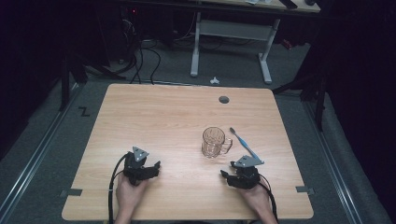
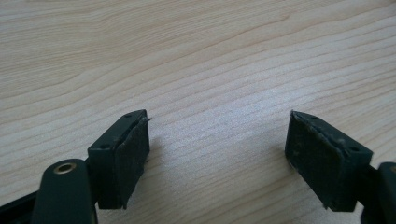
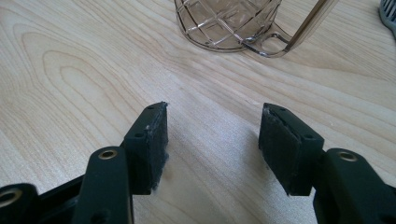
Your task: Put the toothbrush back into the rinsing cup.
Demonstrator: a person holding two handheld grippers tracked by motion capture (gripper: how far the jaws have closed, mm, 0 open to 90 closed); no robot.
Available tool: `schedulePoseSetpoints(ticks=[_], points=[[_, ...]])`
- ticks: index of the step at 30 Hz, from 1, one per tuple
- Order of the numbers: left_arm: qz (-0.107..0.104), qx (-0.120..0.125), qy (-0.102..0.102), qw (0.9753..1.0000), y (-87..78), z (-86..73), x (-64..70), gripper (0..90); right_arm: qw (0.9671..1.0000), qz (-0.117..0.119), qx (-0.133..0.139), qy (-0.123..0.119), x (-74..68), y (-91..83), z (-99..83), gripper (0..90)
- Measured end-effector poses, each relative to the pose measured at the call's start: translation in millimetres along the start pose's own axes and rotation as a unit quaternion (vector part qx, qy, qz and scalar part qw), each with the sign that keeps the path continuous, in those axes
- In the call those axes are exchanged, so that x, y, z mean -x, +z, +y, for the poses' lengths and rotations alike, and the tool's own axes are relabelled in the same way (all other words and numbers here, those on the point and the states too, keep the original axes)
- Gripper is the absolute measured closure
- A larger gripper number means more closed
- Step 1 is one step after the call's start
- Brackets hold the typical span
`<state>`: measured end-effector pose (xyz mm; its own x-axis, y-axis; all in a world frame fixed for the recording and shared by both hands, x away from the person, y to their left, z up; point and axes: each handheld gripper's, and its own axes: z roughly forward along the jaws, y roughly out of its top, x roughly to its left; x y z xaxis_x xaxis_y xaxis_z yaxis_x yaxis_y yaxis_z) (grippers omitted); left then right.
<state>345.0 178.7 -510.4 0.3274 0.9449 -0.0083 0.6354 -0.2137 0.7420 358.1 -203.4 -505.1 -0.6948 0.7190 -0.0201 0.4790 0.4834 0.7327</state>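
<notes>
I am resting both grippers on the near part of the table (image 1: 168,112), my hands coming in from the near edge.

Left gripper (image 1: 156,167): I am holding it at the near left, with its jaws spread wide and nothing between them. In the left gripper view (image 2: 217,140) the gap is showing bare wood grain only.

Right gripper (image 1: 226,170): I am holding it at the near right, with its jaws also released and gripping nothing. In the right gripper view (image 3: 212,130) they are pointing toward the mug (image 3: 229,23), which is standing a little beyond them, apart from both pads.

Mug (image 1: 215,142): a clear glass mug with a diamond pattern, standing upright right of the table's centre, just beyond the right gripper. Its handle is pointing right. I am seeing nothing inside it.

Toothbrush (image 1: 245,144): a blue one, lying flat on the table just right of the mug, its head at the far end and its near end reaching beside the right gripper. It is lying outside the mug, close to the handle.
</notes>
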Motion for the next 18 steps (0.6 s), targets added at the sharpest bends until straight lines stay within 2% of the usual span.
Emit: schedulePoseSetpoints(ticks=[13, 18], points=[[0.000, 0.000, -0.001, 1.0000, 0.0, 0.1, -0.3, 22.8, 0.9999, -0.009, -0.008, 0.009, 1.9, -2.6, 0.8, 47.4], [0.000, 0.000, -0.002, 1.0000, 0.0, 0.1, -0.4, 22.9, 0.9999, -0.009, -0.002, 0.008, 2.5, -5.2, 0.2, 48.0]])
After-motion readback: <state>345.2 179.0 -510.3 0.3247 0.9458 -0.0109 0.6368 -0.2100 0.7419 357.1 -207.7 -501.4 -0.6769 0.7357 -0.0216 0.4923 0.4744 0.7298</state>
